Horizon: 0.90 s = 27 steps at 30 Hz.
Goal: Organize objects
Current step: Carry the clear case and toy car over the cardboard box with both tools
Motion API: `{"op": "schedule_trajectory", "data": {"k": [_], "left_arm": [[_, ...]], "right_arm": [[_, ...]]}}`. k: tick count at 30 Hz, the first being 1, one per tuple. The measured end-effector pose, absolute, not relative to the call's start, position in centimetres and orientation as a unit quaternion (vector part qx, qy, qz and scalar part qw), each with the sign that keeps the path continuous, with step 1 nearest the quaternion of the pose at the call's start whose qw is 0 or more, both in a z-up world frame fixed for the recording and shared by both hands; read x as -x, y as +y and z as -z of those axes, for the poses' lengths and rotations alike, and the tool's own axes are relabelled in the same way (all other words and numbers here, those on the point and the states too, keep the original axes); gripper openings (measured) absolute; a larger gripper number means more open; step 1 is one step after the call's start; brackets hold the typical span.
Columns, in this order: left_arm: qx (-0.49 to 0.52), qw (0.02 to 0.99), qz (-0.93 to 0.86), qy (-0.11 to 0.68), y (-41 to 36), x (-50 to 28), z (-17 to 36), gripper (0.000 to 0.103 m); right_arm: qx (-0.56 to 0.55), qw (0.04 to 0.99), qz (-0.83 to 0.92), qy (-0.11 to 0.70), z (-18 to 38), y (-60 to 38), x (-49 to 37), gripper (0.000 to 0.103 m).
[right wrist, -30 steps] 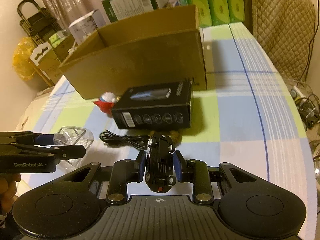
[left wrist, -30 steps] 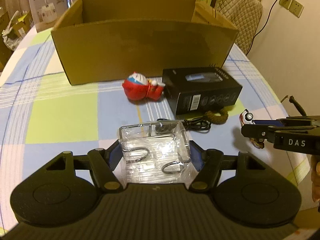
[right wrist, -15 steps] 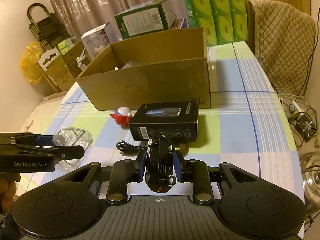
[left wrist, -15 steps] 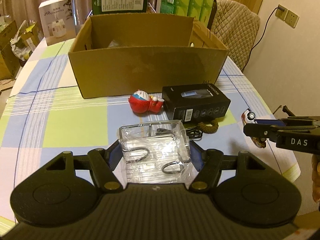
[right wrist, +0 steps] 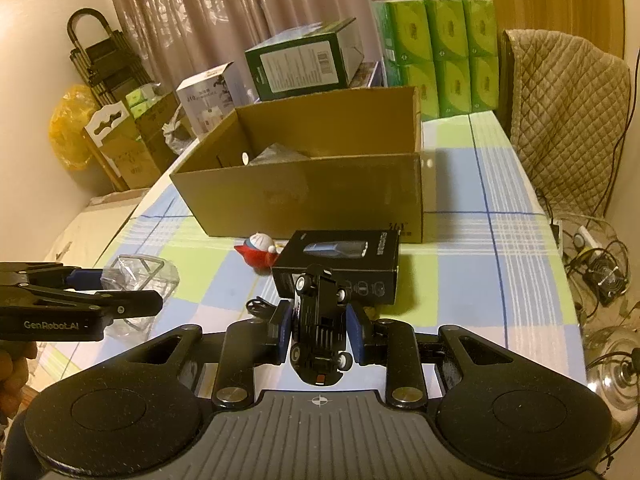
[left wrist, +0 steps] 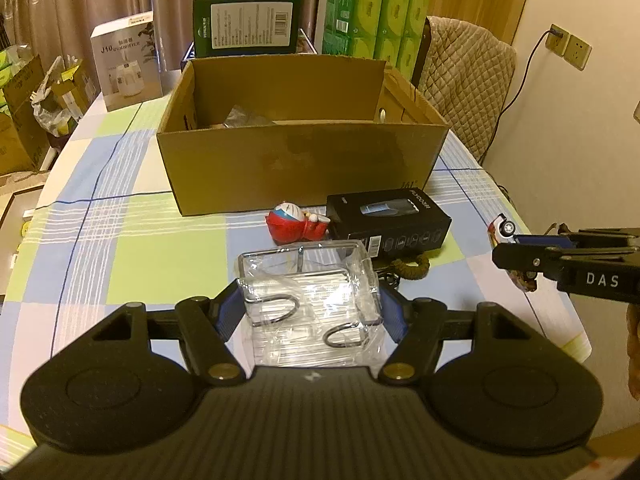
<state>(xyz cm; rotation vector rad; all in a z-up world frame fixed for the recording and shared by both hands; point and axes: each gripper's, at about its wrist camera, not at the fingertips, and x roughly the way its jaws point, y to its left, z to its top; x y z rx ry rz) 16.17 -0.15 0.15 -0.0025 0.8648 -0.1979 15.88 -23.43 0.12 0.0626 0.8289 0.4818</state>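
Observation:
My left gripper [left wrist: 310, 308] is shut on a clear plastic-wrapped wire rack [left wrist: 310, 292] and holds it above the checked tablecloth; it also shows in the right wrist view [right wrist: 136, 280]. My right gripper [right wrist: 319, 332] is shut on a black toy car [right wrist: 320, 332], held belly-up above the table; the car shows white in the left wrist view [left wrist: 502, 230]. An open cardboard box [left wrist: 300, 160] stands ahead, with wrapped items inside. A red Doraemon figure [left wrist: 294, 222], a black product box [left wrist: 388, 220] and a braided cord [left wrist: 410, 268] lie in front of it.
Behind the cardboard box stand a green carton [left wrist: 246, 26], green tissue packs [left wrist: 376, 26] and a white humidifier box [left wrist: 124, 66]. A quilted chair [left wrist: 464, 76] is at the far right. A black cable [right wrist: 260, 306] lies by the product box. The table edge [left wrist: 560, 280] runs on the right.
Both grippers have risen and pulled back with their loads, so the cardboard box now looks smaller and its inside shows.

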Motion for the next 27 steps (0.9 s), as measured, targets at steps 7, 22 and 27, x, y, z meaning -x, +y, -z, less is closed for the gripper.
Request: {"op": "schedule_trajectory", "data": {"k": [7,22,27], "left_arm": [[0.0,0.907,0.097,0.41,0.1,-15.9,-1.5,0.065],[0.004,0.913,0.101,0.395,1.6,-19.1,-5.0,0.065],[0.001,0.917,0.102,0.387,2.2,-21.6,-6.5,0.065]], "right_arm": [[-0.019,0.892,-0.231,0.387,-1.4,-23.7,-15.7,0.026],[0.031,0.899,-0.239,0.365,-4.7,-22.1,-19.1,0.026],[0.057,0.901,-0.242,0.355,-5.5,-21.3,-21.4,0.026]]}}
